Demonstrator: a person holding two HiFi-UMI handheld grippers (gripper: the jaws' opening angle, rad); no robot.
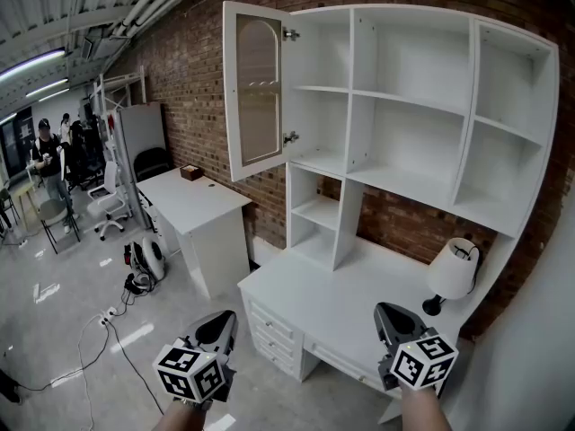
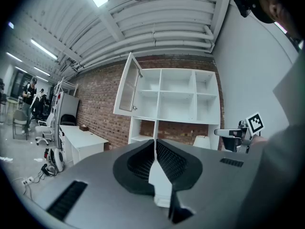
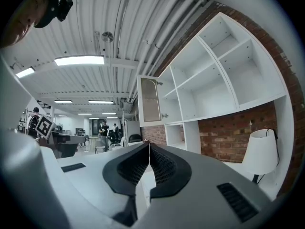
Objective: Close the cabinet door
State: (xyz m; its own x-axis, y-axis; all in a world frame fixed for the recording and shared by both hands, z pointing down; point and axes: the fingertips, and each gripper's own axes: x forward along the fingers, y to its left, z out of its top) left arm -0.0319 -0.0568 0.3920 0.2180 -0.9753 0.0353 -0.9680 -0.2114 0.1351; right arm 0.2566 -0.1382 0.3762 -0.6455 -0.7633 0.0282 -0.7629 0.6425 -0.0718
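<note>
The white shelf cabinet (image 1: 409,115) stands on a desk against the brick wall. Its glass-paned door (image 1: 256,88) hangs wide open at the upper left, swung out toward me on two hinges. The door also shows in the left gripper view (image 2: 126,90) and the right gripper view (image 3: 150,99). My left gripper (image 1: 223,320) and right gripper (image 1: 388,314) are held low at the bottom of the head view, well short of the cabinet and pointing level at it. Both are shut with nothing between the jaws (image 2: 155,142) (image 3: 149,145).
A white table lamp (image 1: 452,272) stands on the desk top (image 1: 323,308) at the right, with drawers (image 1: 274,335) below. A second white desk (image 1: 193,200) sits left along the wall. Office chairs, floor cables (image 1: 99,326) and people (image 1: 45,164) are farther left.
</note>
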